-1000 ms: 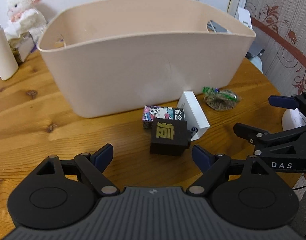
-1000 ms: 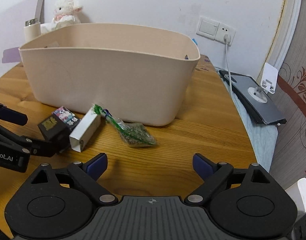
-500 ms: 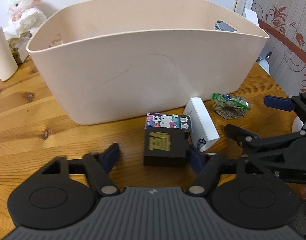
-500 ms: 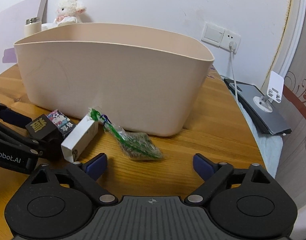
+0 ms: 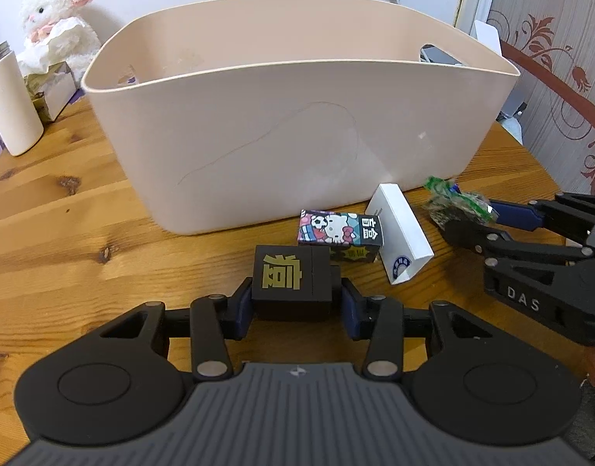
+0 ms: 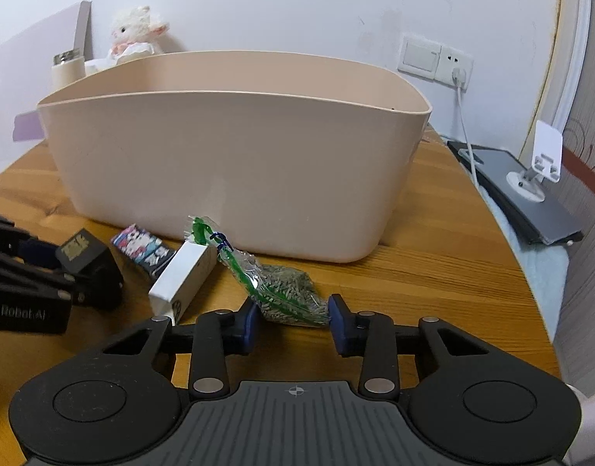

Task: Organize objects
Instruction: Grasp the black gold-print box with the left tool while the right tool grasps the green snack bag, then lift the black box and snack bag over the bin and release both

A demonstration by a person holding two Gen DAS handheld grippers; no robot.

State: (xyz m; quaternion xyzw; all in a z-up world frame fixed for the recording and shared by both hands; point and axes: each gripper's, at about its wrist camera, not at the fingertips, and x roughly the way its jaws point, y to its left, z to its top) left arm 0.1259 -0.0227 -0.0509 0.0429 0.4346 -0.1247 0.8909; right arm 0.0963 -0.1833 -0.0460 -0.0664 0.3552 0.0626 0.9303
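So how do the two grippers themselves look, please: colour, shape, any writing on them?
Both are matte black plastic. Each has two round discs at the base, a ribbed grey centre plate, silver rivets on angled link bars, and dark blue pads on the fingertips. The left gripper shows white lettering ending in "Robot.AI" on its side; the right gripper carries "DAS". No cables or sleeves are visible.

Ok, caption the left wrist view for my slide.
Left gripper shut on the black box before the beige tub.
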